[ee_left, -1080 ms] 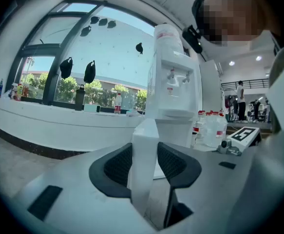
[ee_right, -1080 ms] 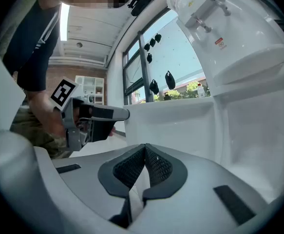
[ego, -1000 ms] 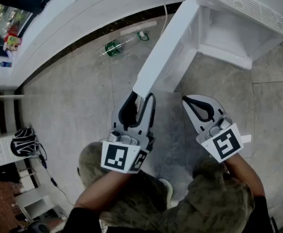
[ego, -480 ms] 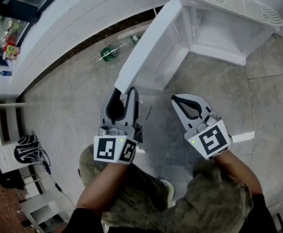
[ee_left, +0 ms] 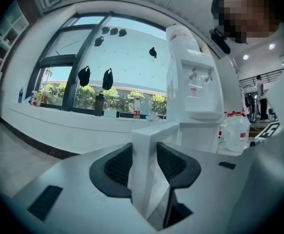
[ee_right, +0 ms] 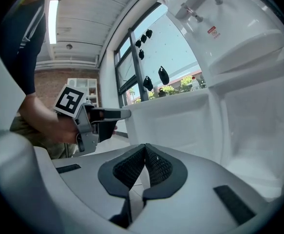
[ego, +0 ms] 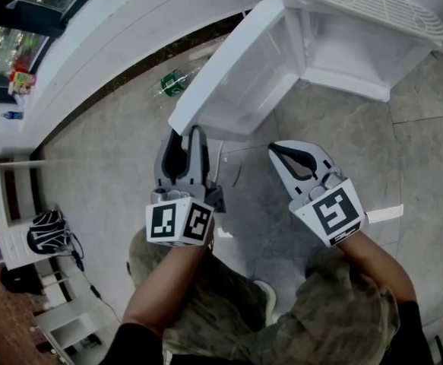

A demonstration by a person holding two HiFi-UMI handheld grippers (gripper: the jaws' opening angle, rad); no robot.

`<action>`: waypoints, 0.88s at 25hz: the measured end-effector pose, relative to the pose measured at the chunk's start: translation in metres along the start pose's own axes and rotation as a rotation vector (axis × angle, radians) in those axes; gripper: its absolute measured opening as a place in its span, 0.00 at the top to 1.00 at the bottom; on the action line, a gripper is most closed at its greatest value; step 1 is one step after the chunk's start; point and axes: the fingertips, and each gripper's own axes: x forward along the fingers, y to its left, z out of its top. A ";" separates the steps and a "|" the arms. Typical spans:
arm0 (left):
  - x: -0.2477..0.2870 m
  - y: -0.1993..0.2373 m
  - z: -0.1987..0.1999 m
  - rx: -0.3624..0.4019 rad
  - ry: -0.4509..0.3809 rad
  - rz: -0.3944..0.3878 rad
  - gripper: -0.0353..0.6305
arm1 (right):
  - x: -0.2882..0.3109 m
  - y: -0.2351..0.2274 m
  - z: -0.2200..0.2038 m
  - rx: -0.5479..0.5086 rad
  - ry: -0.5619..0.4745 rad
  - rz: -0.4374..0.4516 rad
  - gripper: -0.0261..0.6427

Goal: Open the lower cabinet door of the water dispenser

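L gripper [ego: 185, 135] clamps door [ego: 240, 71] edge; bottle [ego: 173, 83] on floor [ego: 115, 150] beyond.

White cabinet door [ego: 236, 71]; white dispenser [ego: 358, 48]; grey mottled floor [ego: 107, 158]; green-labelled bottle [ego: 173, 84]

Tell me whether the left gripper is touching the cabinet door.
Touching. The left gripper view shows the left gripper clamped on the free edge of the cabinet door, one jaw pressed against each face.
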 end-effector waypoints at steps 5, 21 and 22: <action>0.009 0.011 0.002 -0.012 0.001 0.044 0.74 | 0.002 -0.008 0.009 -0.009 -0.017 -0.024 0.96; 0.024 0.029 0.007 0.019 -0.035 0.120 0.78 | 0.003 -0.033 0.015 -0.002 -0.023 -0.054 0.96; 0.025 0.030 0.007 0.019 -0.038 0.121 0.79 | 0.003 -0.034 0.016 -0.002 -0.023 -0.057 0.96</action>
